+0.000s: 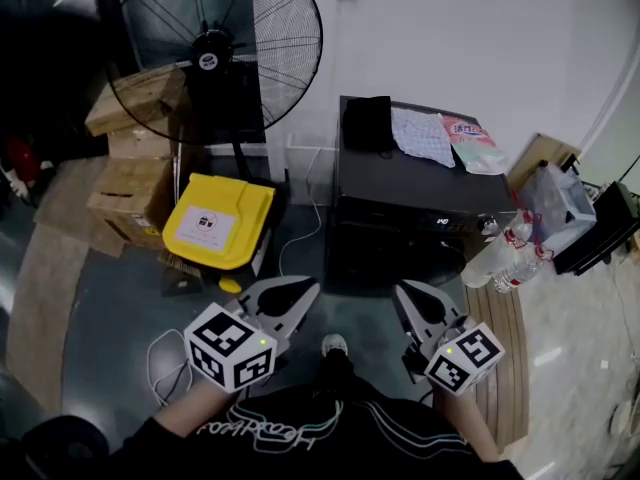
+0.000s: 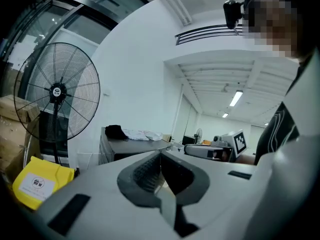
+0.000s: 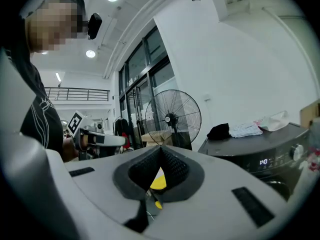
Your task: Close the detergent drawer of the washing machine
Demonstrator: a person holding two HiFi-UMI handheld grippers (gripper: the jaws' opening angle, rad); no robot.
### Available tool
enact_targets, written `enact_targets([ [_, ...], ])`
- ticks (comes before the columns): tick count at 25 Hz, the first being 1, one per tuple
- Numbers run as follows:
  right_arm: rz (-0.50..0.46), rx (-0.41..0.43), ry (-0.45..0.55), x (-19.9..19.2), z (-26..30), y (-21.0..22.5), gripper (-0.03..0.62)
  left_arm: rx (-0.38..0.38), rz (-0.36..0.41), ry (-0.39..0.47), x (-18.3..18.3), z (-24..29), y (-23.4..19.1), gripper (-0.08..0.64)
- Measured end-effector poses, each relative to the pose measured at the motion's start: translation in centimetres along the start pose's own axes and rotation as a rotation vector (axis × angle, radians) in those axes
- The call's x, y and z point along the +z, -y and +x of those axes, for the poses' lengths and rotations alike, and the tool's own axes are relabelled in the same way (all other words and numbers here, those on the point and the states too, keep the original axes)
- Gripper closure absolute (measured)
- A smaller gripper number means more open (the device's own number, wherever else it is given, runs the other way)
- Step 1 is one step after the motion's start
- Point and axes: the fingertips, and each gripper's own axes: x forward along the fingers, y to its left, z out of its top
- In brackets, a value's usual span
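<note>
The black washing machine (image 1: 420,183) stands against the white wall, its display (image 1: 443,221) lit on the front edge. I cannot make out its detergent drawer from here. A black garment (image 1: 368,123), a pale cloth (image 1: 422,135) and a packet lie on its lid. Both grippers hang low near my body, well short of the machine. My left gripper (image 1: 308,288) is shut and empty. My right gripper (image 1: 400,290) is shut and empty too. The machine also shows beyond the shut left gripper (image 2: 161,155) as a dark washing machine (image 2: 127,146), and beside the right gripper (image 3: 161,149) as a washing machine (image 3: 272,156) at right.
A large pedestal fan (image 1: 215,53) stands left of the machine, with cardboard boxes (image 1: 135,183) and a yellow box (image 1: 217,220) on the floor beside it. Plastic bottles (image 1: 500,258) and a clear bin (image 1: 560,203) sit to the right. A white cable (image 1: 165,363) lies on the floor.
</note>
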Motion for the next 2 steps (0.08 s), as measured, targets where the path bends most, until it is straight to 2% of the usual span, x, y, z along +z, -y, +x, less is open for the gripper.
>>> enact_targets([
  [2, 0.002, -0.001, -0.008, -0.33, 0.11, 0.01, 0.566, 0.009, 0.014, 0.0, -0.15, 0.0, -0.12, 0.537],
])
